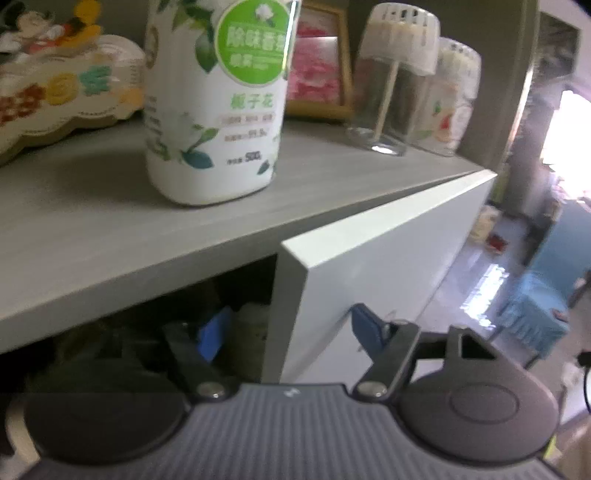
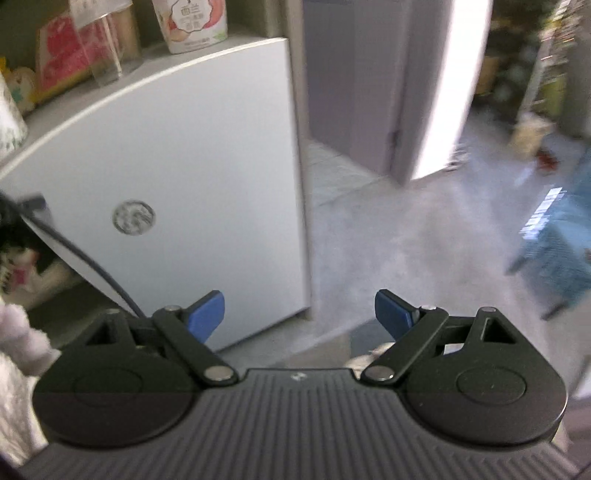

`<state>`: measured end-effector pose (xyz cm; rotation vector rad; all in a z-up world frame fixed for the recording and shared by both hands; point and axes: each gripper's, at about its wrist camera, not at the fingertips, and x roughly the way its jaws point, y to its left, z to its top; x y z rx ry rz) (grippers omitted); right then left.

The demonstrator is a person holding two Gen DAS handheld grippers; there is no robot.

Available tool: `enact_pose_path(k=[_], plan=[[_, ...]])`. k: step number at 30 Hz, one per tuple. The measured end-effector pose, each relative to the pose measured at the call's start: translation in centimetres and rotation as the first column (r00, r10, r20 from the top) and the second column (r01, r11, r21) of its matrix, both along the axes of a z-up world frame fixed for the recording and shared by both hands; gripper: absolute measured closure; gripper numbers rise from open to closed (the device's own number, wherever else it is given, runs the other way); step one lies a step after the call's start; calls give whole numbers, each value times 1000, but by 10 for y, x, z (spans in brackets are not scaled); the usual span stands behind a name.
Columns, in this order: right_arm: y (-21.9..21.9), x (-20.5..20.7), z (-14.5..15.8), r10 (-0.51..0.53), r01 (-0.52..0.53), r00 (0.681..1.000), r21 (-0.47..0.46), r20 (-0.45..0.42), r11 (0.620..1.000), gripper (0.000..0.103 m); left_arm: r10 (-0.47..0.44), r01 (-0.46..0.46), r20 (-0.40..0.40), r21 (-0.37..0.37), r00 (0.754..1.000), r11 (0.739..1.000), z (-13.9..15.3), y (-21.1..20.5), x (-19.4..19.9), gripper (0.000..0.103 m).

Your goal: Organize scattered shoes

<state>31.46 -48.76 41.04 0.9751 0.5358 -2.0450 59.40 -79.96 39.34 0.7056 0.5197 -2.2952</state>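
Left wrist view: the left gripper (image 1: 286, 332) is straddling the free edge of a white cabinet door (image 1: 373, 266), one blue pad inside the dark compartment, the other blue pad (image 1: 365, 326) lying against the door's outer face; jaws are standing about half apart, and whether the pads are pressing the door I cannot tell; the door is standing ajar under a grey shelf top (image 1: 110, 229). Inside the compartment dark shapes are showing, possibly shoes (image 1: 251, 317), too dim to be sure. On the shelf top a white bottle (image 1: 214, 110) is standing upright; its round green label is carrying Chinese characters, blurred, with green characters below and "50G" near the base. Left of it a cartoon plaque (image 1: 55, 85) with a mouse figure is leaning, lettering unreadable; behind, a gold-framed pink picture (image 1: 317, 70) and two clear air-freshener jars (image 1: 399, 85) with white slotted caps.

Right wrist view: the right gripper (image 2: 299, 314) is hanging wide apart with nothing between its blue pads (image 2: 207, 314), pointing down at the grey floor (image 2: 406, 240) just beside the door's lower corner; the same door (image 2: 184, 177) is showing a round grey emblem (image 2: 133, 217), its writing unreadable; a dark cable (image 2: 92, 266) is crossing the door's left side; a pink-labelled tub (image 2: 192, 22) is sitting on top, characters too blurred to read; a blue stool (image 2: 561, 251) is standing far right.
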Motion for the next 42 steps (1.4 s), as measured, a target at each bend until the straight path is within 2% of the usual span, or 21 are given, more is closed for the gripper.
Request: enact_pose_path(k=[3,5,9,11,14,20,23,28,34,36,42], plan=[[43,27,12,-108,110,992,27,-70,994,13,-85,85,-16,1,996,996,-1,-5,-2,50],[67,37,19,-210,213,974,24,-83,977,13,-128,127,-13,-23,992,992,1,-6,-5,49],[114,57,33,-412,416,905,13,-103,909,13,-133,133,-14,-36,991,990,1,-2,-5,50],[127,64,29,-467,472,879,44,-95,881,13,-146,146,4,-61,989,987,1,2,-6,52],[134,74,25,-474,481,875,67,-98,874,13,-170,172,30,-87,985,981,2,6,-6,53],[144,83,13,-439,452,890,118,-122,884,13,-212,225,87,-172,973,959,5,34,-2,53],[150,83,2,-430,440,898,132,-96,888,12,-238,253,109,-165,965,953,8,50,0,53],[159,78,-16,-448,451,893,101,-47,887,13,-270,292,151,-150,951,945,14,90,-8,53],[205,63,-34,-532,531,847,42,14,846,13,-334,364,206,-133,920,922,20,149,-23,53],[225,59,-31,-570,570,820,17,40,821,13,-339,373,222,-137,914,918,23,168,-31,53],[299,44,-43,-677,684,729,-78,104,725,13,-293,330,259,-113,921,937,25,232,-73,53]])
